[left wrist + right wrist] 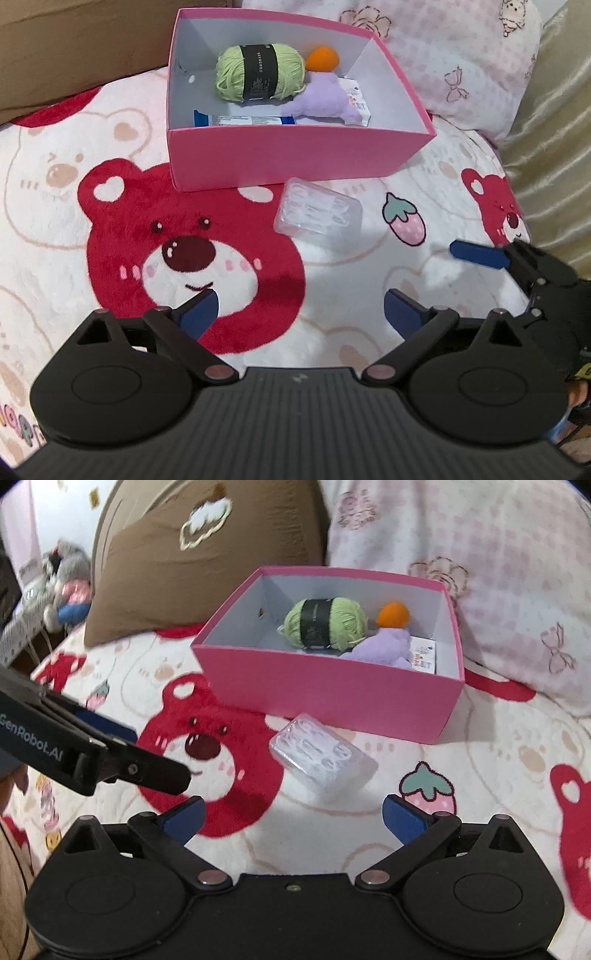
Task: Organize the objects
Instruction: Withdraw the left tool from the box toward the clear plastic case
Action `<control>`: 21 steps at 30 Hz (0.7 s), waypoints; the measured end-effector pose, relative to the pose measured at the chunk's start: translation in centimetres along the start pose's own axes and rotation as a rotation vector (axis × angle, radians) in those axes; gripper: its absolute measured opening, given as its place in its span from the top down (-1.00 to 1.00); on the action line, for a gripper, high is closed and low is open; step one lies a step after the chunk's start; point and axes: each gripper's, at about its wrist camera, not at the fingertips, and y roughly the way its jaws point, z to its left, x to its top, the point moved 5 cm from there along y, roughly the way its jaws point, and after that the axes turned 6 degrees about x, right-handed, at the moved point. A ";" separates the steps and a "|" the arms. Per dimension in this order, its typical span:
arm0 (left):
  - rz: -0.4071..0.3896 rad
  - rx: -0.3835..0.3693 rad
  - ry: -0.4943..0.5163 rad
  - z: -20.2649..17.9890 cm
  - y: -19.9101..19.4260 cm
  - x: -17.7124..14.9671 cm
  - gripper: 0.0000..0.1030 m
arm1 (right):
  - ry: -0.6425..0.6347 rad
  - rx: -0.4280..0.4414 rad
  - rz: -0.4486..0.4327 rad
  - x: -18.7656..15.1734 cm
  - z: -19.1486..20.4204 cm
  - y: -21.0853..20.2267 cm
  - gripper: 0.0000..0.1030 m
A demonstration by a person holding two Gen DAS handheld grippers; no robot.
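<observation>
Left gripper [299,314]: jaws wide, empty, above the bear-print blanket [110,236]. Clear plastic case [318,214] lies just before the pink box [295,158], contents indistinct, possibly clips. Right gripper [293,819]: jaws wide, empty.

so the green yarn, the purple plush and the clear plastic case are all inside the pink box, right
Not quite. The green yarn and purple plush are inside the pink box, but the clear plastic case lies outside it, on the bear-print blanket in front of the box's near wall. Both wrist views show this.
</observation>
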 end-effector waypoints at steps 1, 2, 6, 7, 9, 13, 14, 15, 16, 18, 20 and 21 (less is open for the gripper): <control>0.000 0.001 -0.016 0.3 0.3 0.0 -0.92 | 0.009 0.017 -0.002 -0.2 -0.3 0.3 -1.00; -0.004 0.008 -0.034 0.6 0.5 -0.1 -0.92 | 0.022 0.034 0.000 -0.4 -0.6 0.7 -1.00; -0.035 0.008 -0.051 1.3 1.7 -0.4 -0.92 | 0.090 0.046 0.042 -1.1 -1.9 2.4 -1.00; -0.049 0.010 -0.056 1.5 2.1 -0.5 -0.92 | 0.095 0.045 0.048 -1.3 -2.0 2.7 -1.00; -0.078 0.016 -0.071 1.9 2.7 -0.5 -0.92 | 0.093 0.035 0.060 -1.6 -2.2 3.3 -1.00; -0.163 0.036 -0.080 2.3 4.0 -0.1 -0.92 | 0.133 0.001 0.103 -2.1 -2.8 5.1 -1.00; -0.170 0.033 -0.088 2.4 4.5 0.0 -0.92 | 0.143 -0.007 0.099 -2.2 -3.0 5.4 -1.00; -0.172 0.029 -0.091 2.5 4.9 0.1 -0.92 | 0.155 -0.008 0.080 -2.3 -3.1 5.6 -1.00; -0.182 0.026 -0.092 2.6 5.4 0.2 -0.92 | 0.171 -0.004 0.062 -2.3 -3.4 5.8 -1.00; -0.213 0.041 -0.089 2.7 6.0 0.4 -0.92 | 0.206 0.009 0.009 -2.5 -3.7 6.1 -1.00; -0.263 0.086 -0.057 2.6 6.6 0.7 -0.92 | 0.227 0.023 -0.037 -3.0 -3.9 6.8 -1.00; -0.283 0.118 -0.041 2.6 6.9 0.7 -0.92 | 0.237 0.015 -0.045 -3.3 -4.0 7.3 -1.00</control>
